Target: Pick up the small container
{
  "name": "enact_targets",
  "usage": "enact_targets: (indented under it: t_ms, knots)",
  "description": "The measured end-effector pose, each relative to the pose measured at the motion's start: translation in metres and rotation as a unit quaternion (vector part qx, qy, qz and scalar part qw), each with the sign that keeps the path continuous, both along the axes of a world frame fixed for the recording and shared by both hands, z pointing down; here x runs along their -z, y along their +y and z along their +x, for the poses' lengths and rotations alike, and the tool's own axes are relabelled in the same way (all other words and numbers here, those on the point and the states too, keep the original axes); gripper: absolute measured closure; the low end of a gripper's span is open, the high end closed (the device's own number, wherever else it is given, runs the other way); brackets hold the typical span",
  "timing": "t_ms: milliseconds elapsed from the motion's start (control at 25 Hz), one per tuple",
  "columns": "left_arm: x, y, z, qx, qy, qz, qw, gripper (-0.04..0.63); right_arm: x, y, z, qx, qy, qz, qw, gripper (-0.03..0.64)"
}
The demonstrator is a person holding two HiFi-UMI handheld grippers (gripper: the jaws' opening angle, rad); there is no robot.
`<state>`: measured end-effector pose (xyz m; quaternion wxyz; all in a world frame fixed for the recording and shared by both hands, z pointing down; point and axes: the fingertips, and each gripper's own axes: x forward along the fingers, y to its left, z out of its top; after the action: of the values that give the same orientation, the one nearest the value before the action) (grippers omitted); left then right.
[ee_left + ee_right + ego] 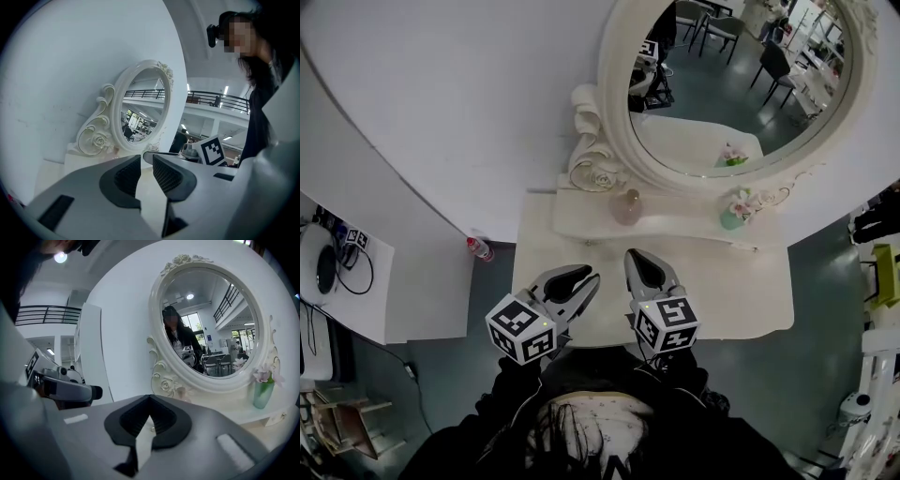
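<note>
The small container [627,206], a rounded pinkish jar, stands on the raised shelf [581,220] of a white vanity table, just below the mirror's carved frame. In the right gripper view the small container [182,392] shows beyond the jaws, at the mirror's base. My left gripper [586,278] hovers over the table's front part, shut and empty, well short of the jar. Beside it my right gripper [636,255] is shut too, with nothing in it, and points toward the shelf. In their own views the left gripper [146,161] and right gripper [150,398] hold nothing.
An oval mirror [614,103] in an ornate white frame rises behind the shelf. A green vase with flowers [733,214] stands at the shelf's right. The tabletop [750,300] ends at a floor drop on both sides. A white side desk with cables [356,281] and a bottle [480,248] lie to the left.
</note>
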<state>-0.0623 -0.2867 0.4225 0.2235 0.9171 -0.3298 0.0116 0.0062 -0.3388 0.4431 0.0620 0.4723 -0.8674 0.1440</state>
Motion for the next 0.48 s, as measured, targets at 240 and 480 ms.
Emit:
enact_targets:
  t_ms: [240, 480]
  knots:
    - [-0.003, -0.012, 0.006, 0.007, -0.007, -0.005, 0.9999, 0.523, -0.016, -0.034, 0.008, 0.005, 0.032, 0.0, 0.999, 0.607]
    - [-0.006, -0.022, 0.007, 0.019, -0.016, -0.009, 0.9996, 0.523, -0.038, -0.073, 0.015, 0.006, 0.066, -0.009, 0.998, 0.606]
